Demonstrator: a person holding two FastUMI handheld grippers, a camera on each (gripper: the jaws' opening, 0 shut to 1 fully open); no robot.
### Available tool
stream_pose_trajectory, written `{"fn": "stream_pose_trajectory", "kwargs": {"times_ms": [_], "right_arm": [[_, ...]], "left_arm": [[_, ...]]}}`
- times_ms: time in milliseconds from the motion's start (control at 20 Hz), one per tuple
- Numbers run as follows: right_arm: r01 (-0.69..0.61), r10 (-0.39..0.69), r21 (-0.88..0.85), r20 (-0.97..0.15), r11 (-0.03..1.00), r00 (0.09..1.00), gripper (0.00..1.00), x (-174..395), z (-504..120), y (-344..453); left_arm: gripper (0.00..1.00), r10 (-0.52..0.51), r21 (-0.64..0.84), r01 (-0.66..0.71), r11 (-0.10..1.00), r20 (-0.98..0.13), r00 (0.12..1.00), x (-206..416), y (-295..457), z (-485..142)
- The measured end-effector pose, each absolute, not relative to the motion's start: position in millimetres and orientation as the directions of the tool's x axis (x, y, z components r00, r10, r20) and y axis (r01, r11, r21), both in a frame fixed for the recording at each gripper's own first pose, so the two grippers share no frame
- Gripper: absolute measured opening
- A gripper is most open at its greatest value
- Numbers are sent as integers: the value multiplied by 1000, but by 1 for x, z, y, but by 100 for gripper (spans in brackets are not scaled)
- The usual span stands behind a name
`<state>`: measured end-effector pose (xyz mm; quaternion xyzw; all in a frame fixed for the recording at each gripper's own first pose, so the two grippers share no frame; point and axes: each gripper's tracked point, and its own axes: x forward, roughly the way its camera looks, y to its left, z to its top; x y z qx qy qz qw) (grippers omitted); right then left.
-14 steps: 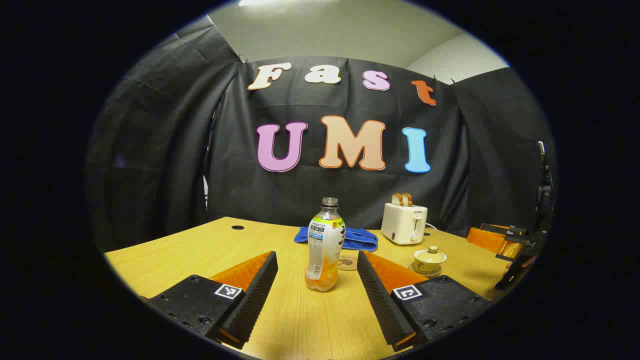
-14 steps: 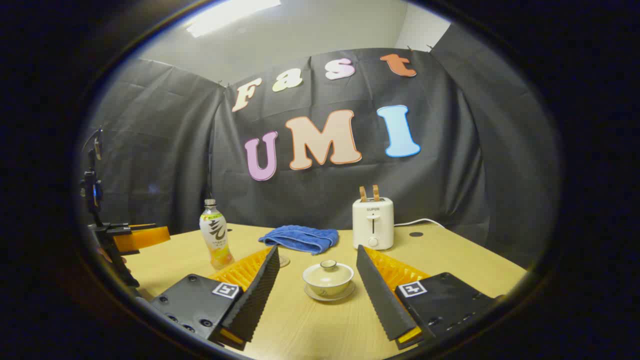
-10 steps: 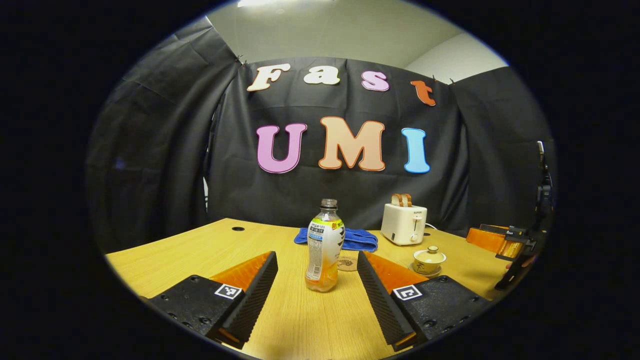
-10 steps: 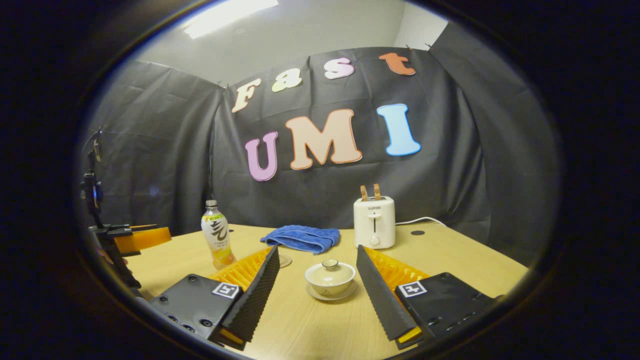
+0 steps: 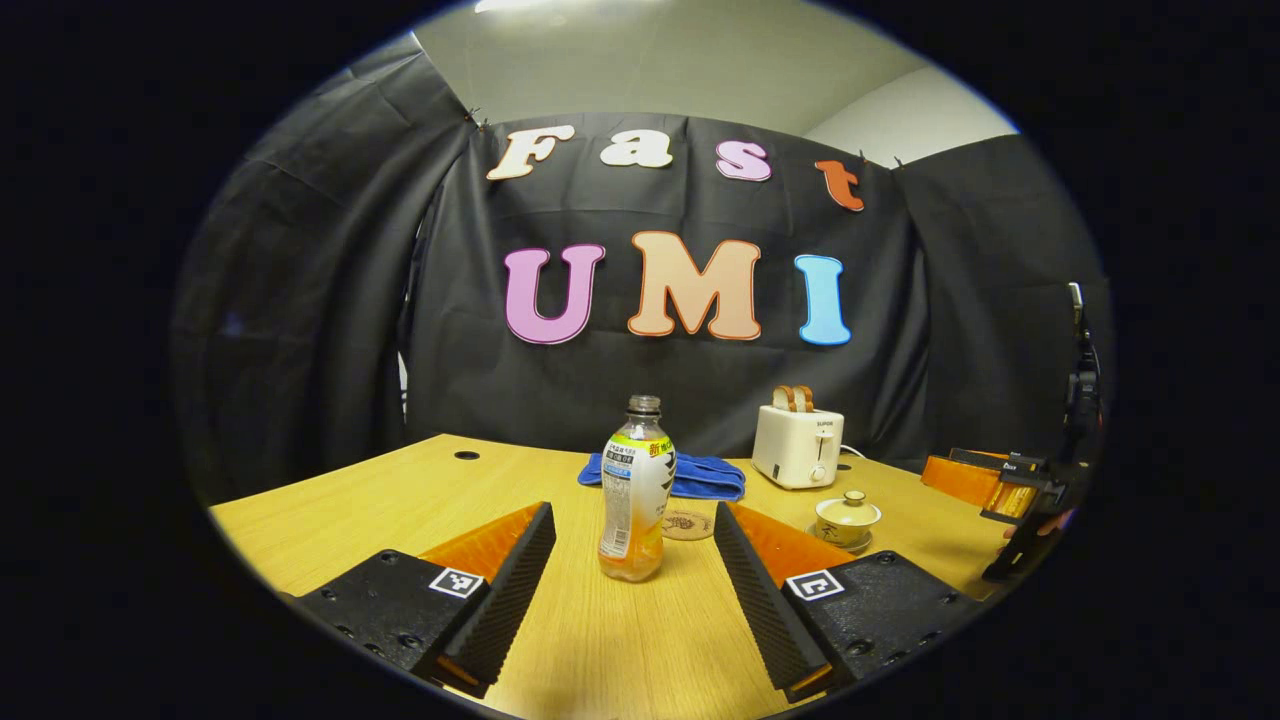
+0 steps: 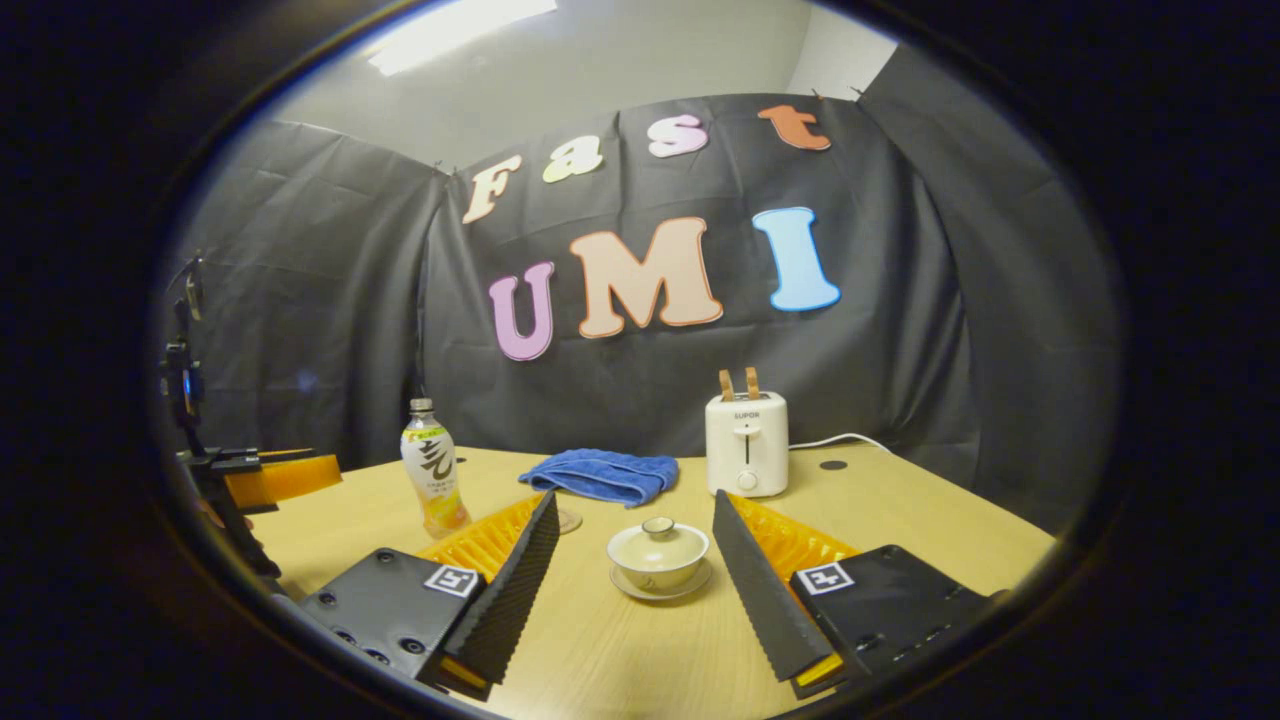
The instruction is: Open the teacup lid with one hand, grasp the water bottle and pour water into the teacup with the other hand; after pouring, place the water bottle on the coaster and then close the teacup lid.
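A capless bottle point(image 5: 633, 492) with orange drink in its lower part stands upright on the wooden table, just ahead of my open left gripper point(image 5: 634, 558) and between the lines of its fingers. A round coaster point(image 5: 687, 524) lies right behind the bottle. The cream teacup point(image 6: 657, 553) sits on its saucer with the lid on, straight ahead of my open right gripper point(image 6: 634, 560). The right gripper view shows the bottle point(image 6: 431, 483) at the left, and the left gripper view shows the teacup point(image 5: 846, 519) at the right.
A blue cloth point(image 6: 600, 475) lies at the back of the table point(image 6: 900, 520), with a white toaster point(image 6: 746, 444) holding two slices beside it. The other gripper, held by a hand, appears at the right edge point(image 5: 1020, 500) of the left gripper view and at the left edge point(image 6: 240, 480) of the right gripper view.
The left gripper has swung slightly right and pulled back a little, so the bottle sits a bit left and smaller. The right gripper has barely moved.
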<state>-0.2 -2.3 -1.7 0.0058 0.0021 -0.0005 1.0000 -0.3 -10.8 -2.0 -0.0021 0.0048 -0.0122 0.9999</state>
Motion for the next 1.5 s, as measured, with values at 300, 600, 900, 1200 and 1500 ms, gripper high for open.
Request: {"fn": "stream_pose_trajectory", "kwargs": {"times_ms": [300,600,900,1200,1500], "right_arm": [[5,-5,1,-11,1000,1000,99,1,-5,-1],[5,-6,-17,-29,1000,1000,99,5,-11,0],[13,-13,-16,-36,1000,999,98,9,-11,-2],[-4,0,-58,-65,998,998,98,38,-11,-2],[-17,6,-76,-149,997,989,98,75,-35,-7]], "left_arm": [[93,-17,3,17,1000,-9,1000,-1,-8,-1],[94,-18,14,18,1000,-8,1000,-1,-9,0],[93,-17,23,17,1000,-2,1000,-2,-9,2],[94,-17,28,17,999,-4,1000,-2,-9,3],[94,-14,37,14,999,1,1000,-2,-7,5]]}}
